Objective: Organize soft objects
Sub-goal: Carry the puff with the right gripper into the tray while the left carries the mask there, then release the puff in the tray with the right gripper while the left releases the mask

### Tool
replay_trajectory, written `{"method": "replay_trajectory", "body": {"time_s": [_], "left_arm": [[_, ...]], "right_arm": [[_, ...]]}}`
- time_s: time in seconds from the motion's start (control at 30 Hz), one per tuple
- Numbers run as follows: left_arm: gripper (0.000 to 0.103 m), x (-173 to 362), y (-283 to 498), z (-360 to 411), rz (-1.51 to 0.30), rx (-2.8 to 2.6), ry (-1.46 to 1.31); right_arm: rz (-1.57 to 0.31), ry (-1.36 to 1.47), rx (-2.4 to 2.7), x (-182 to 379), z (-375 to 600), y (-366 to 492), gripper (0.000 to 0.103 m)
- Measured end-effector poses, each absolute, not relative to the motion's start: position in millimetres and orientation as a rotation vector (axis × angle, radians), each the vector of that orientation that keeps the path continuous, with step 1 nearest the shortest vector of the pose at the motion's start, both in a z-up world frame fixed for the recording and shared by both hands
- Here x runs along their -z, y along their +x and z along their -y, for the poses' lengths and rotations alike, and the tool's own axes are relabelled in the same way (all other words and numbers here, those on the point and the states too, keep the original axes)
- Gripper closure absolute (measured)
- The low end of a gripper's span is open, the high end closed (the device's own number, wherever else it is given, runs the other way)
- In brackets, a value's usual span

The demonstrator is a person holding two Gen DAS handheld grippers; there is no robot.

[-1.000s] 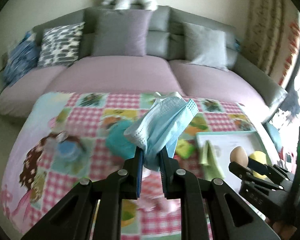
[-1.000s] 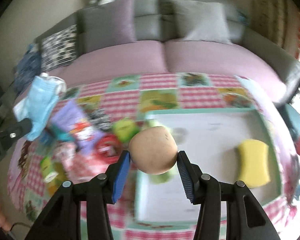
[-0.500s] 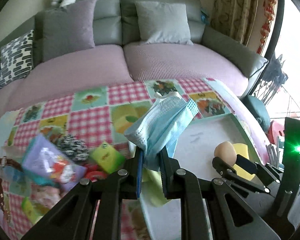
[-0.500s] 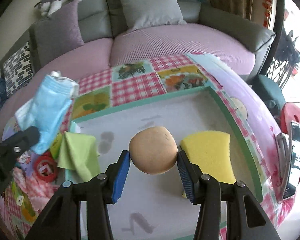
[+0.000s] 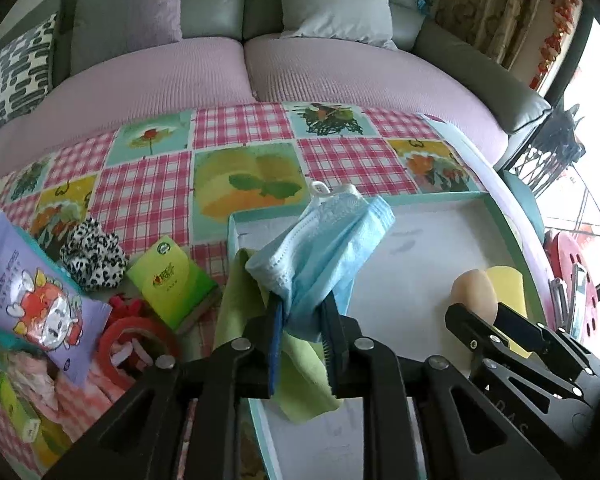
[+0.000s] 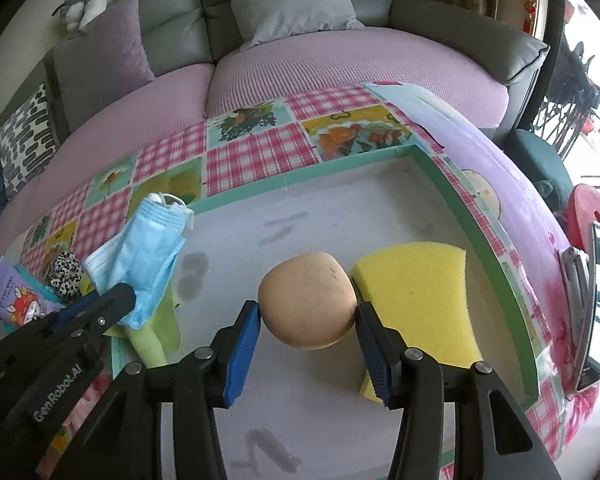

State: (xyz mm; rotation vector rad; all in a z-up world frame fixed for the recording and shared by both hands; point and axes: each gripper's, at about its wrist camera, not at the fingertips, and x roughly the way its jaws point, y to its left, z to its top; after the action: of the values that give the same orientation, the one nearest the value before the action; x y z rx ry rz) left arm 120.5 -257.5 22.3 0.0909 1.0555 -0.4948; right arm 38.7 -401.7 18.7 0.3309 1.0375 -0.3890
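A grey sofa (image 6: 380,12) with pink seat covers curved behind a low table under a patchwork cloth (image 5: 140,196) of pink checks and fruit pictures. I held both my claws tilted steeply down over the shallow green-rimmed tray (image 6: 484,256) at the right of the table.

My left gripper (image 5: 300,316) had just been easing its jaws apart, yet the crumpled blue face mask (image 5: 324,248) was between them and stood up from the pads, its white ear loop at the top, above the tray's left end. My right gripper (image 6: 306,320) pinched the tan foam ball (image 6: 308,300) between its blue pads, just above the tray's white floor.

Inside the tray lay a yellow sponge (image 6: 416,292) just to the right of the ball, and a lime-green cloth (image 5: 300,372) draped over the near left rim beneath the mask.

Left of the tray, on the cloth, sat a green packet (image 5: 172,280), a black-and-white spotted scrunchie (image 5: 92,256), a red ring (image 5: 136,344) and a purple pack (image 5: 28,300) with a cartoon figure; its print was too small to read. My left claw's black body bore the white lettering "GenRobot.AI".
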Motion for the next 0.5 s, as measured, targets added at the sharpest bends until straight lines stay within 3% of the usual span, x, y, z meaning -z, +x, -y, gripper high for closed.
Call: {"method": "replay_trajectory", "body": {"time_s": [0.1,0.3,0.37,0.43,0.5], "left_arm": [[0.052,-28,119,251,-1.056,0.488,0.067],[0.041,-46,115,238,-1.033,0.440,0.066],[0.037,-48,115,232,-1.032,0.406,0.076],[0.025,-49,115,225,-1.033,0.370,0.086],[0.021,-48,115,218,-1.030,0.334,0.096]], "right_arm": [[-1.039,0.314,0.393,-23,400,37,0.048],[-1.031,0.227,0.408,-37,388,33,0.036],[-1.039,0.205,0.411,-39,385,33,0.027],[-1.050,0.194,0.411,-39,383,32,0.013],[-1.058,0.180,0.418,-38,382,32,0.008]]}}
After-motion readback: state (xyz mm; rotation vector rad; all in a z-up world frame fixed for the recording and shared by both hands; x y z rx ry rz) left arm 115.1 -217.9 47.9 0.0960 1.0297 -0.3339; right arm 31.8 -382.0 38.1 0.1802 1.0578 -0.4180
